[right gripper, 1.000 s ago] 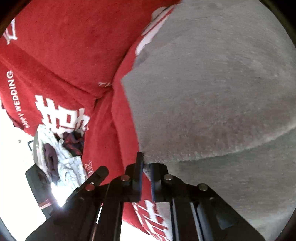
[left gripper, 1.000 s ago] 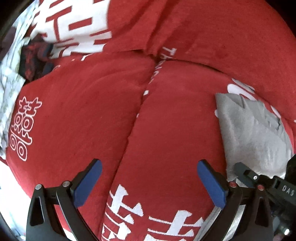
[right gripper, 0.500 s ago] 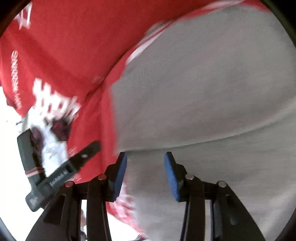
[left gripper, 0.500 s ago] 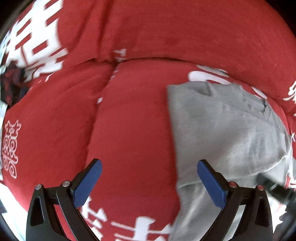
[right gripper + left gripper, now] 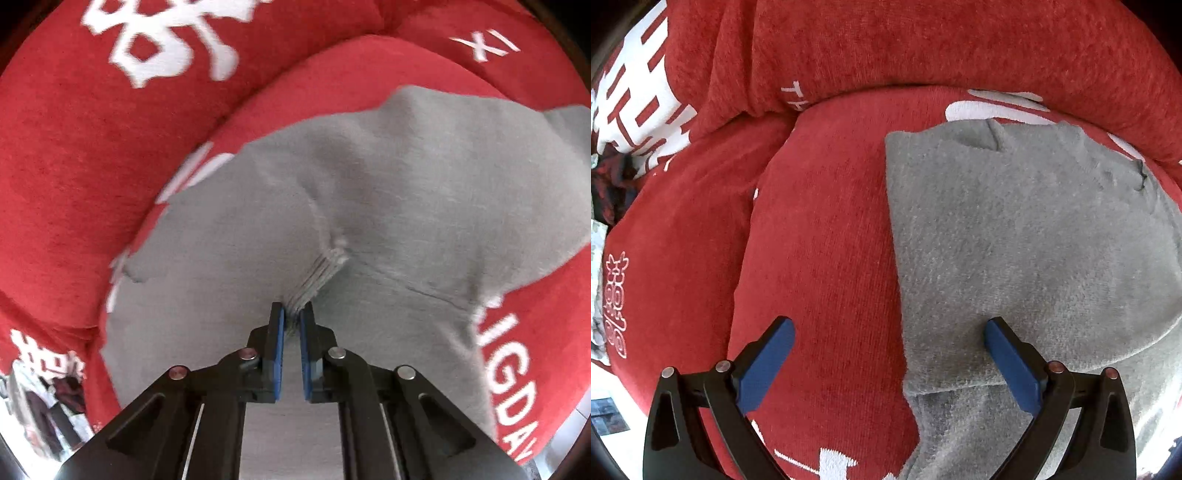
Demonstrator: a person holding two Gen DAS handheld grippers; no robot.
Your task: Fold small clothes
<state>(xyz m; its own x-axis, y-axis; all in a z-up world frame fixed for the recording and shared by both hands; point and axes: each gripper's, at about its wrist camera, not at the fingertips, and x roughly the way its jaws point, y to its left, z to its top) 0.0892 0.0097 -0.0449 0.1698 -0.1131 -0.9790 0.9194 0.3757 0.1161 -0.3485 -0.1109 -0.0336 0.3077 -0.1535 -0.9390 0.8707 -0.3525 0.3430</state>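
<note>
Lying on the red cushion (image 5: 820, 258), the grey garment (image 5: 369, 192) is pinched at a ribbed edge by the right gripper (image 5: 291, 325), whose fingers have just been closing onto it. The left gripper (image 5: 886, 354) is held open, straddling the garment's left edge, nearer than before. Cloth should be drawn taut, evenly.

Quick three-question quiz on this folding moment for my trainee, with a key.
1. True or false: the right gripper is shut on the grey garment.
2. How do the left gripper jaws stand?
A. wide open
B. shut on cloth
3. What colour is the cushion cover under the garment?

Key: 1 true, a pinched ridge of cloth sits between the pads. 2 A. 3 red, with white lettering.
</note>
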